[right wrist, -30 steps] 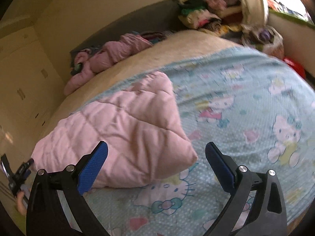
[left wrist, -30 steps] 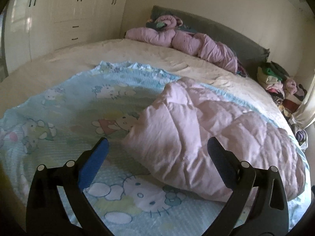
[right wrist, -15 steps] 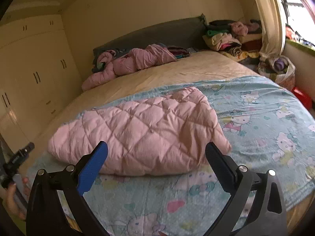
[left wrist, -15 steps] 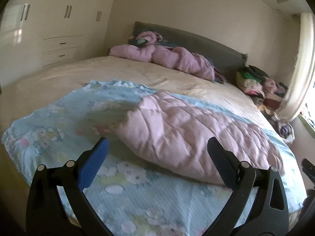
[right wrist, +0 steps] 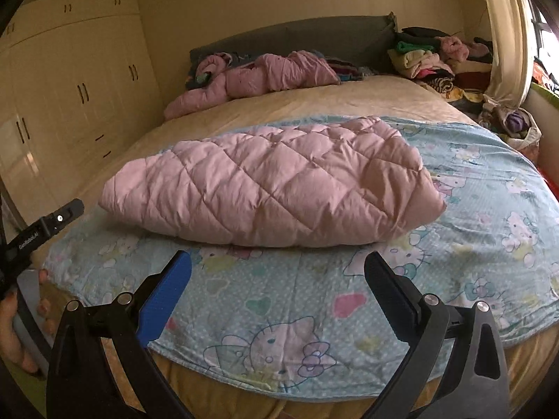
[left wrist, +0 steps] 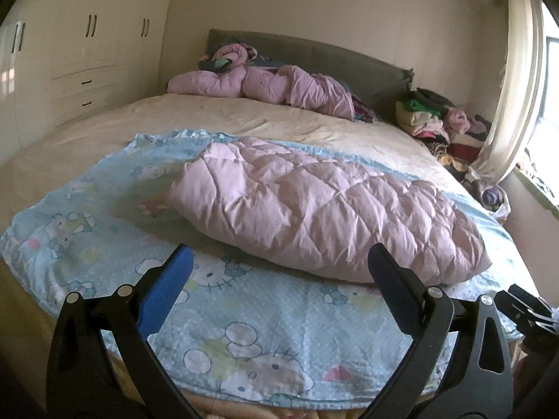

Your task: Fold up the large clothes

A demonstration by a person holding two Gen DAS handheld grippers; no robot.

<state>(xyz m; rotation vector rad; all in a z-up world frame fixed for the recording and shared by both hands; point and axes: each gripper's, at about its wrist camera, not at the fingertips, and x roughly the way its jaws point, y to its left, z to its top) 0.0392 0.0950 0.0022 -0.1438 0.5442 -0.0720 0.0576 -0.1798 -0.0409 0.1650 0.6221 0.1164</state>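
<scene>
Pink quilted coat [left wrist: 325, 209] lay folded into a thick, puffy bundle on the cartoon-print blanket [left wrist: 244, 317], spread over the near half of the bed [left wrist: 244, 118]. Seen from both wrist views, sat near the middle of the blanket, long side running across the bed, touched by neither tool.

Left gripper [left wrist: 279, 300] hovered above the near blanket edge, jaws wide apart and holding nothing. Right gripper [right wrist: 277, 296] likewise: jaws spread open, empty, short of the bundle. Left tool also showed at the left rim of the right wrist view, with a hand [right wrist: 17, 331] around it.

Judged as the end of 1 fold, or a pause between folds: coat already doubled into a compact shape, both tools off it. Could not tell from these views whether sleeves were tucked inside.

Next move would call for either 1 more fold, gripping an end of the bundle with each tool and bringing it over, or lifting the bundle away toward the clothes pile [right wrist: 429, 56] by the headboard. Puffy filling likely to spring back, so a deep bite on the fabric needed.

Another pink garment [left wrist: 265, 87] lay crumpled near the headboard, probably waiting its turn.
</scene>
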